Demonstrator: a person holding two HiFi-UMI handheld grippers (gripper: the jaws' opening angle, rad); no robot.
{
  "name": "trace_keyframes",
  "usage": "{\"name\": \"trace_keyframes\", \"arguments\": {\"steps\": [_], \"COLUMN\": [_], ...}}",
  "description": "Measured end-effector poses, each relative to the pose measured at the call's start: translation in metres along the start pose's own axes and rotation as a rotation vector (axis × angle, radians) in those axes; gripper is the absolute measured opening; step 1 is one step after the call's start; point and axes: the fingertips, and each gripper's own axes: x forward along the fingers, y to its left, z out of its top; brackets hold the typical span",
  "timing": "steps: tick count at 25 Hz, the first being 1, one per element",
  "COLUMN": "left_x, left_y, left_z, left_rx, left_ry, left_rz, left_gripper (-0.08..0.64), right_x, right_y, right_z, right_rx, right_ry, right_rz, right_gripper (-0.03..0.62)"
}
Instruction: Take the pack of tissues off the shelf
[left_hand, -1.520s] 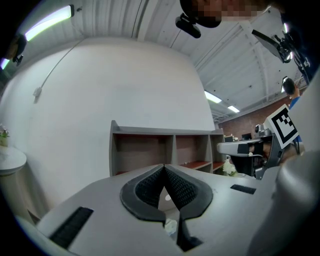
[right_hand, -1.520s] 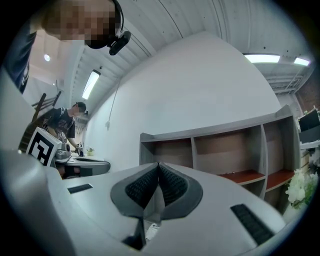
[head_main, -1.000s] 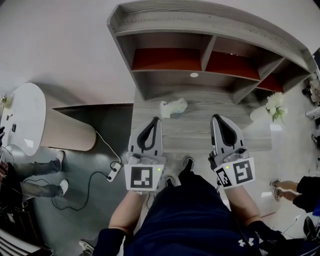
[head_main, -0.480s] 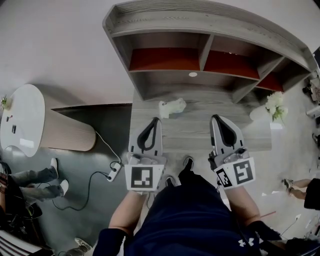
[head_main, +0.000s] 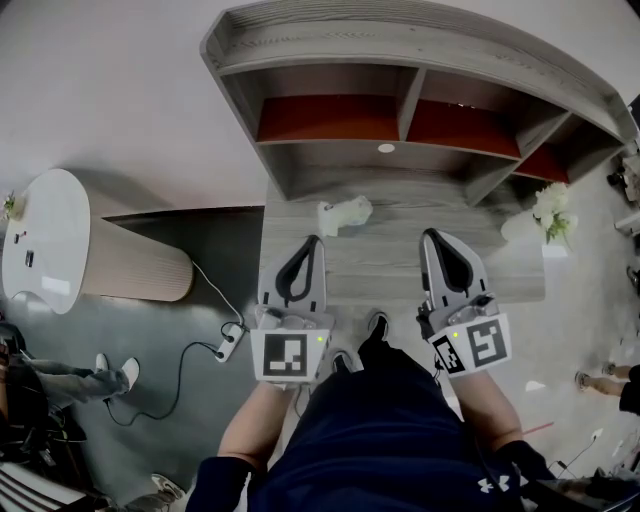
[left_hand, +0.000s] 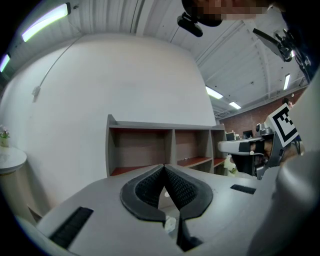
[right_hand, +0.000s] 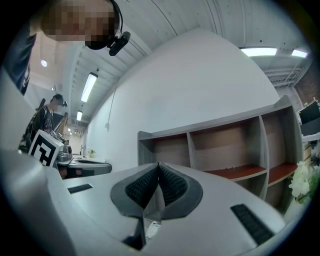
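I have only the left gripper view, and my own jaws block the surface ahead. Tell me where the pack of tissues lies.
Observer: In the head view the pack of tissues lies on the grey wooden ledge below the red-floored compartments. It is ahead of the left gripper and a little to its right.
Operator: Report the right gripper's jaws.
Observer: The right gripper view shows the right gripper with its jaws together and nothing between them.
Operator: Name what lies low on my left.
Observer: What looks like a power strip lies with its cable on the floor beside the unit.
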Motion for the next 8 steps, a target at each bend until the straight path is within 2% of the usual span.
{"name": "trace_keyframes", "arguments": {"steps": [8], "left_x": [0.0076], "left_y": [-0.0038], "left_z": [-0.0006], "left_rx": [-0.001], "left_ry": [0.002], "left_rz": [0.002], "left_gripper": [0.015], "right_x": [0.0025], "right_y": [-0.0060], "right_z": [-0.0015], "right_rx": [0.002], "right_ry": [0.002], "right_rz": [0.007], "right_gripper": [0.012]}}
